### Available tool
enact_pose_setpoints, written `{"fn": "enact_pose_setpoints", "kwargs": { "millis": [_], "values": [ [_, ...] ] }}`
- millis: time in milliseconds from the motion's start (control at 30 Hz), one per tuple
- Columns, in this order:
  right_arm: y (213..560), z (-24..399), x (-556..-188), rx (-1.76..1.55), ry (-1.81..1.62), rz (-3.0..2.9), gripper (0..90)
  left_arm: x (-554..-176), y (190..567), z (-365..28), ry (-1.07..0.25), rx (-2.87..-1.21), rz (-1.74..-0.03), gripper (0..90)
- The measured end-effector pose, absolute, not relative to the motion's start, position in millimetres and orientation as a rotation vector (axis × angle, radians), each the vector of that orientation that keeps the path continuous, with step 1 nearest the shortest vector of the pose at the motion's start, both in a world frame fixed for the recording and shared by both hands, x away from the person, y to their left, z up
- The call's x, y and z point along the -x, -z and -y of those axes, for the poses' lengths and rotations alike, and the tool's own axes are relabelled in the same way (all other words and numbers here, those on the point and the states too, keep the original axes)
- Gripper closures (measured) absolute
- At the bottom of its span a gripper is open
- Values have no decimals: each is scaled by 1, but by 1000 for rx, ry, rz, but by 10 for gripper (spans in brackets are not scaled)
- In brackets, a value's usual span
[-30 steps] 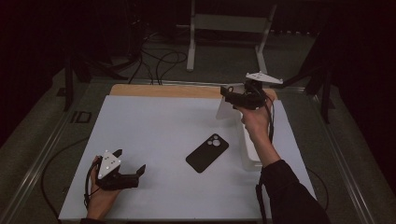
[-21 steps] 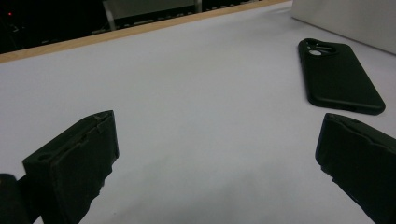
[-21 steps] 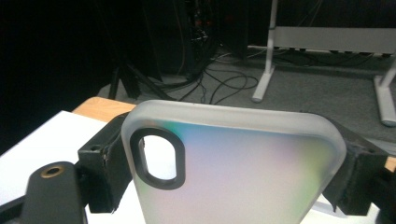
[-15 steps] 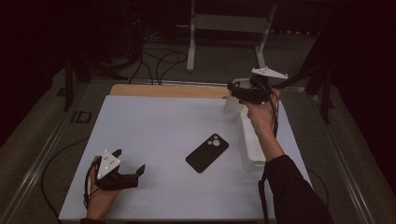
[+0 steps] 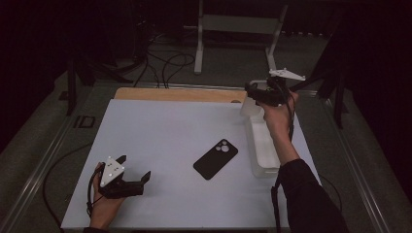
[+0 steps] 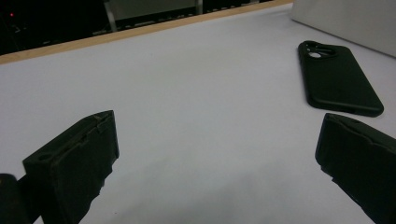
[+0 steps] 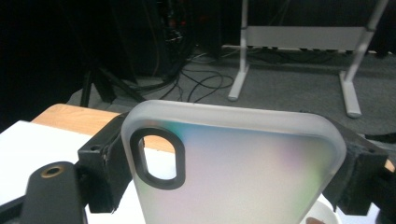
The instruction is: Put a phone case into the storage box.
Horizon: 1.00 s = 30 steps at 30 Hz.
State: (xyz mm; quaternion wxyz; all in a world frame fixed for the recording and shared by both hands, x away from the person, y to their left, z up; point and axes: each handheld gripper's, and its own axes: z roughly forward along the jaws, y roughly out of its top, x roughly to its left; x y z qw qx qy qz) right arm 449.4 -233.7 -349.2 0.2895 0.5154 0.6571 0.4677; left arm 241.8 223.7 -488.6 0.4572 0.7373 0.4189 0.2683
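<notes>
- At the far right of the white table top [image 5: 160,131], the right gripper [image 5: 252,92] is lifted above the far end of a long white plastic tray [image 5: 262,148], and a hand [image 5: 277,116] holds it from the near side.
- Between its two black jaws sits a frosted translucent phone case with a dark-rimmed oval camera opening [image 7: 238,172]; the jaws are wide apart and press on the two long edges of the case.
- Seen from the right gripper view, the long axis of this case runs away from the gripper, and the end with the camera opening points outward, to the floor behind the table.
- From the high view the gripper points to the left, and the case [image 5: 247,104] shows as a pale shape just under it.
- Near the left corner of the table, the left gripper [image 5: 133,170] rests low at the table top; its jaws stand wide open with nothing between them.
- A black phone case with a round camera part [image 5: 215,158] lies flat near the middle of the table, just left of the tray. Its long axis goes diagonally, and the camera end points far and right.
- In the left gripper view the black case [image 6: 336,84] lies ahead, to the right.
</notes>
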Motion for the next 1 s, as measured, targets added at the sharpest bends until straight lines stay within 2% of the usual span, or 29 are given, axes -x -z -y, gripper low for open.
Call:
{"fn": "enact_pose_setpoints", "kwargs": {
  "millis": [533, 1000],
  "values": [
    [360, 256, -461, -1432, -1162, -1709, 168, -242, 488, -225, -662, -1809, -1037, 2],
    [386, 261, -477, -1494, -1068, -1719, 168, -242, 488, -225, -660, -1809, -1034, 2]
  ]
}}
